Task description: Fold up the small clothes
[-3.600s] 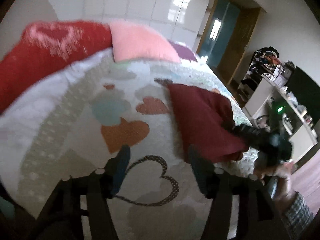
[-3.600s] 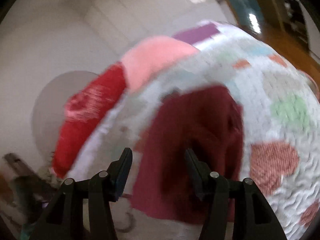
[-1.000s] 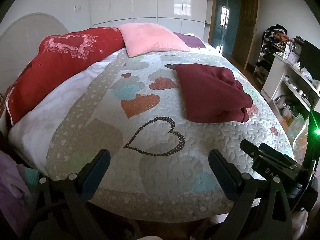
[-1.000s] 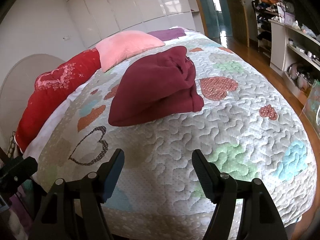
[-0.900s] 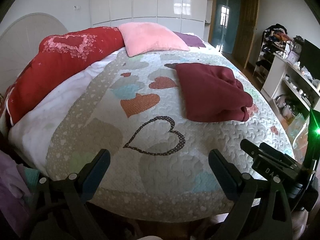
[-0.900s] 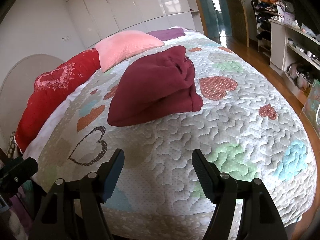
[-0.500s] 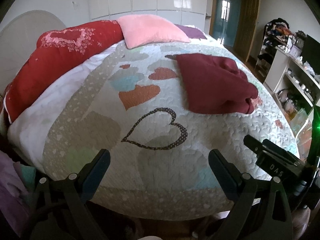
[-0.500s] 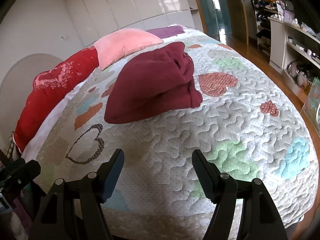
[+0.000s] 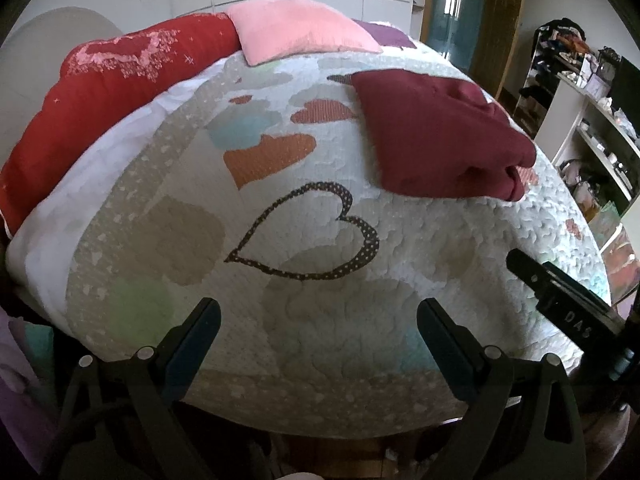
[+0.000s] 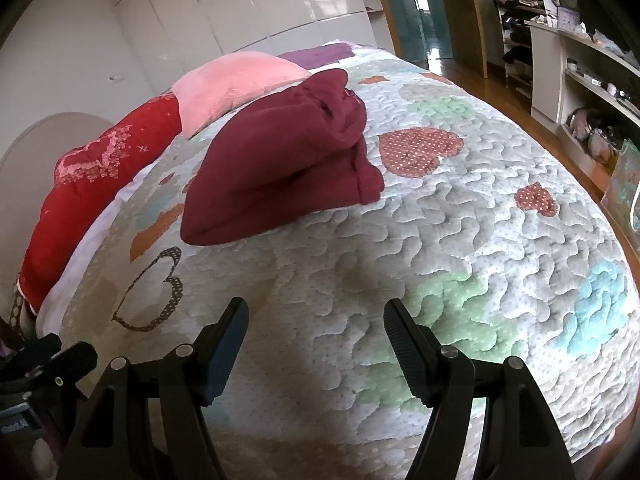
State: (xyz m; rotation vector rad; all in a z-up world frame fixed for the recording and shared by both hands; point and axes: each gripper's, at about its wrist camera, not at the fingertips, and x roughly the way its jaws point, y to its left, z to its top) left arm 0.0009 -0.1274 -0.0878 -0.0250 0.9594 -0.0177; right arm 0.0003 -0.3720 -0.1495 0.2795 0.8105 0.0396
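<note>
Bedroom scene, quilted heart-print bedspread covering the bed and filling both views. Left gripper is hovering over the near edge of the quilt, fingers spread wide apart, nothing between them. Right gripper is likewise hanging above the near quilt edge, fingers apart and holding nothing; its black body is also showing at the right of the left wrist view. Just ahead of the left gripper a black dotted heart outline is lying printed on the quilt. Farther ahead and to the right of the left gripper, the folded maroon garment is resting on the quilt, well apart from both grippers; in the right wrist view the same garment is sitting ahead and slightly left, layers stacked, thick folded edge facing the camera. Beyond it, a pink pillow and a red heart-pattern cushion are leaning at the head of the bed. White glossy wardrobe doors are standing behind, white shelving at far right.
</note>
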